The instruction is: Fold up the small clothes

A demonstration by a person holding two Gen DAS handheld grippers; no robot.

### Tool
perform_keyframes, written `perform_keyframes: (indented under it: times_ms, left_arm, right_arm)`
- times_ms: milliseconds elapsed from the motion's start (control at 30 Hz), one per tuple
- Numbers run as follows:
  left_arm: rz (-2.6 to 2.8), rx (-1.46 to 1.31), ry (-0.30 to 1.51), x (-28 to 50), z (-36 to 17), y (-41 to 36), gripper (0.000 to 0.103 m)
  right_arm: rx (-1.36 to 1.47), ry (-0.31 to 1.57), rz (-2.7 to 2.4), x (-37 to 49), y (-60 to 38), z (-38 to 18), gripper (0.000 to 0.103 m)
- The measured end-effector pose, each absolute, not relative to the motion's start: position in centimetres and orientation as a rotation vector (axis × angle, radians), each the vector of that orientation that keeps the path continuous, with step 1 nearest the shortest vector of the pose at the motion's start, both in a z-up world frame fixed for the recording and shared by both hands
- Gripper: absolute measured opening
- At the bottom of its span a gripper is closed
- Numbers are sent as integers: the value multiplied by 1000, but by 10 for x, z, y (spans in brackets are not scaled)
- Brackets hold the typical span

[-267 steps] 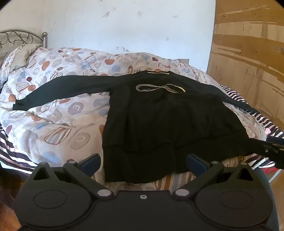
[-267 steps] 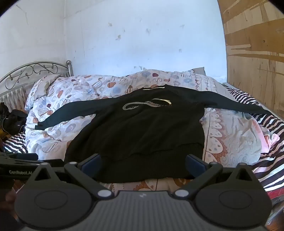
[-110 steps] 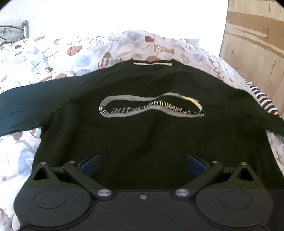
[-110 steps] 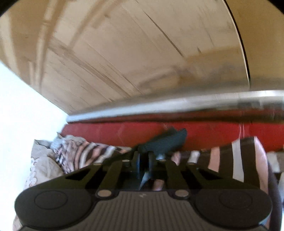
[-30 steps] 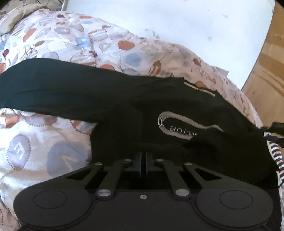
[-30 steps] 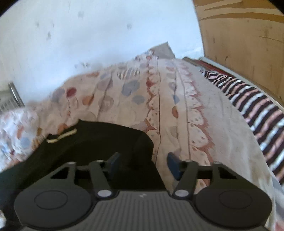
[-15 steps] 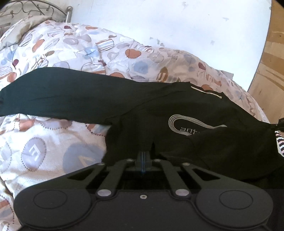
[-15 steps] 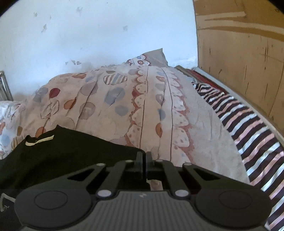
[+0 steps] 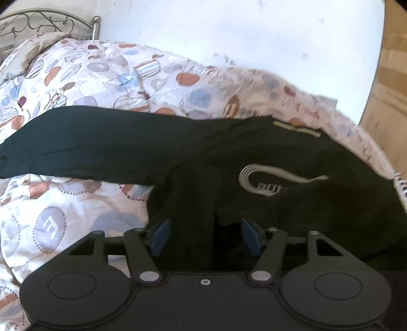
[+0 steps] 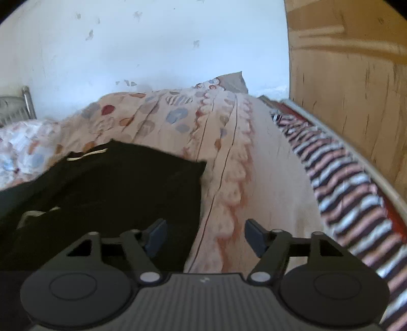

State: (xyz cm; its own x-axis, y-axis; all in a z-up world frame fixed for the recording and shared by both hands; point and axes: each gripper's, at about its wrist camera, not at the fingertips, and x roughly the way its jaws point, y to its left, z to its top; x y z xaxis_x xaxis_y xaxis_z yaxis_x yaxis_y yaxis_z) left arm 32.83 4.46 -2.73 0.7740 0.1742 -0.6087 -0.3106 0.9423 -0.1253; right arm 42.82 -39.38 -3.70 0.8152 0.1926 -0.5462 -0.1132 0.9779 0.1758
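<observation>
A black long-sleeved sweater with a silver loop print lies on the patterned quilt. Its left sleeve stretches out to the left. Its right side is folded in over the chest, covering part of the print. My left gripper is open, just above the sweater's body, with loose cloth between its blue pads. In the right wrist view the sweater shows a folded right edge. My right gripper is open over that edge and holds nothing.
A metal headboard stands at the far left, with a white wall behind the bed. A wooden panel rises on the right. A striped sheet runs along the bed's right edge, beside a metal rail.
Both grippers were shut half a second ago and are open now. The cloth they held lies on the sweater. The right sleeve, spread out earlier, is now folded in.
</observation>
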Motion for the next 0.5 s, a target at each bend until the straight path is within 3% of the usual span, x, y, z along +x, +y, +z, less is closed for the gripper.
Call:
perform_keyframes:
  times_ms: [167,233,267,500]
  left_arm:
    - [288,-214,657,332,-31,45,67]
    - [291,-209,665,332,-32,46,67]
    - [295,-205,670,332,-32,46,67]
    - [299,-177,717,334,-43,47,67]
  right_arm:
    - [448,638,206,425,-411,-56,67]
    - [504,661,219,432,-409,-64,48]
    - [503,660,221,432,-408,-67,11]
    - [521,668,152,412,-417,-72,6]
